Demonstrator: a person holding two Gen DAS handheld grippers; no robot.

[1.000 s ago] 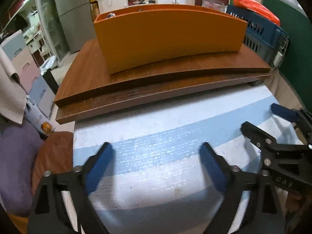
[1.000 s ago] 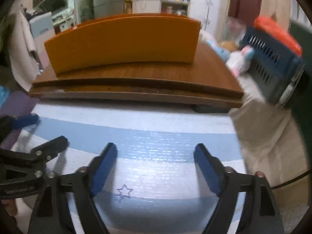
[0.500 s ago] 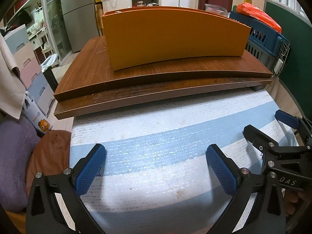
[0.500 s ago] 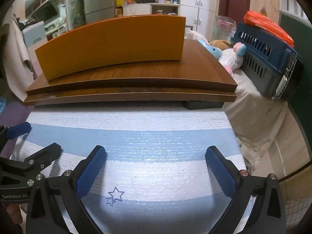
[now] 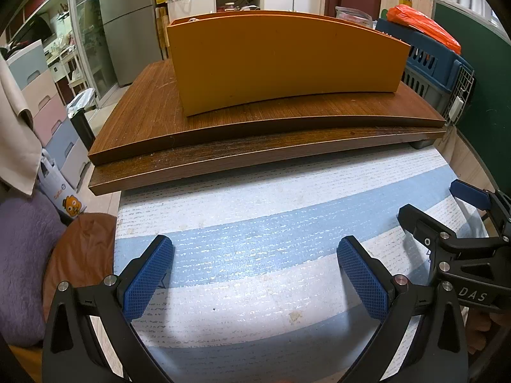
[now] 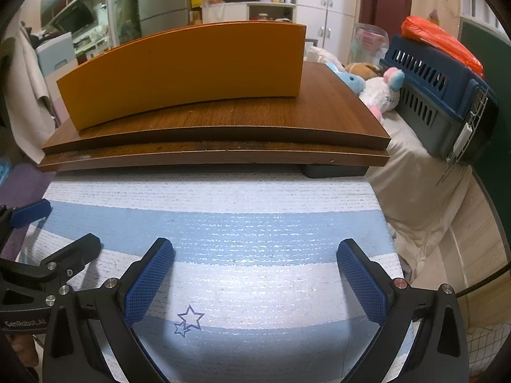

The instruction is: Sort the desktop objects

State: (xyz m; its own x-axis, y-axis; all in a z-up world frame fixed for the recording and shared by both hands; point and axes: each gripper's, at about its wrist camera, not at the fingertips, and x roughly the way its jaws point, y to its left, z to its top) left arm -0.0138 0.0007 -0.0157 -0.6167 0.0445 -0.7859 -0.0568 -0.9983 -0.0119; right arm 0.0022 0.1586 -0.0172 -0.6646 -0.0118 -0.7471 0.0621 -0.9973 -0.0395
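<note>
Hovering side by side over the blue-and-white striped mat (image 5: 255,233), left hand-held gripper (image 5: 255,274) and right hand-held gripper (image 6: 255,274) both have jaws spread wide, holding nothing. Orange organizer box (image 5: 287,63) stands upright on stacked brown wooden boards (image 5: 271,140) beyond the mat, well apart from both. Contents of box not visible.

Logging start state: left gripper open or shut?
Open. The left gripper has its blue fingers spread wide over the striped mat, nothing between them.
</note>
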